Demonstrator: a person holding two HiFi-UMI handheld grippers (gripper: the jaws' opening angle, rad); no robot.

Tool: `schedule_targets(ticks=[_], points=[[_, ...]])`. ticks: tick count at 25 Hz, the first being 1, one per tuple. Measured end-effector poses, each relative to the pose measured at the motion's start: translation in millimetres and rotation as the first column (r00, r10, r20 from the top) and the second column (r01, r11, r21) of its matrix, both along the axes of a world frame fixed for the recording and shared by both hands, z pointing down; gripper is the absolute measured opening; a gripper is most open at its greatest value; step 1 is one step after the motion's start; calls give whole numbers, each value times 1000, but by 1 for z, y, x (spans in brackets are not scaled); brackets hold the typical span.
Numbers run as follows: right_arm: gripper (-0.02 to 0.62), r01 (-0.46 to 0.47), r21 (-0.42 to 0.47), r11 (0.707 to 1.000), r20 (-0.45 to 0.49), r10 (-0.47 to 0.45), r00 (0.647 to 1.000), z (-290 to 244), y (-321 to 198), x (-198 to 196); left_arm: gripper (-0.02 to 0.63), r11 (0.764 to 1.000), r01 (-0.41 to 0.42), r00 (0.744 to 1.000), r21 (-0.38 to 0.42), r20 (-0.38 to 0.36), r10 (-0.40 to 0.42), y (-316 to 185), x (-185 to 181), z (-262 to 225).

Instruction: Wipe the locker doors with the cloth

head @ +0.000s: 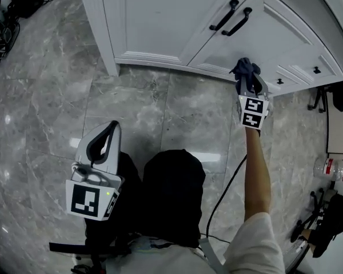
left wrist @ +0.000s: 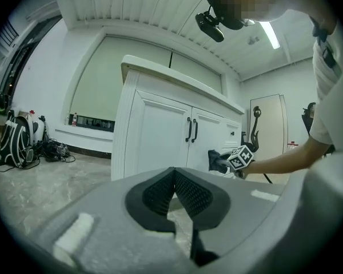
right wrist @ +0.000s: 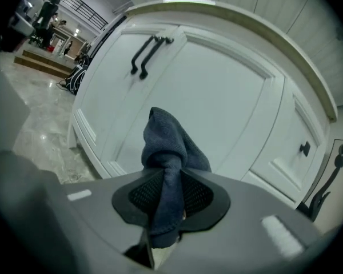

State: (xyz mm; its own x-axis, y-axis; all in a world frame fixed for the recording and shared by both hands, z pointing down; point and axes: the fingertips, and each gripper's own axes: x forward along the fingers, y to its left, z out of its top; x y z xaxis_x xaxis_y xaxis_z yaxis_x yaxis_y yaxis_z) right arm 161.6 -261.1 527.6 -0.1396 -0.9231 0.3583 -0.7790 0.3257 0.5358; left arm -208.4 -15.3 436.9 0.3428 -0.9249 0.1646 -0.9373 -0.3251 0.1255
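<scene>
Cloth (right wrist: 166,147) is clamped between my right gripper's (right wrist: 166,178) fingers (right wrist: 138,196), a bunched blue wad poking out close in front of the white locker door (right wrist: 228,101). My left gripper's (left wrist: 174,178) fingers (left wrist: 154,196) are pressed together on nothing, low and well apart from the doors. I'd worry that rubbing drags the wad out of so narrow a pinch, that bare fingertips scrape the paint, or that a fold snags the black handles (right wrist: 146,53). Whether the fabric touches the panel I cannot tell, and its tail is hidden beneath the fingers.
</scene>
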Motion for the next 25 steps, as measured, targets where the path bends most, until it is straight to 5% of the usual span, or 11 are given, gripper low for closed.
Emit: schedule_targets(ticks=[6,13,25], points=[[81,34,166,986,-15,-32,999,-105,8,12,2,1000,13,1000,6,-7,-13,1,-9,1],[83,110,268,957,-35,-105,994,-210,-15,62,2,1000,25,999,5,45,-25,-12,35,-12],[84,285,254,924,-129,-259,957,-236,-46,104,2,1000,28,991,7,130,-29,-27,112,-35]])
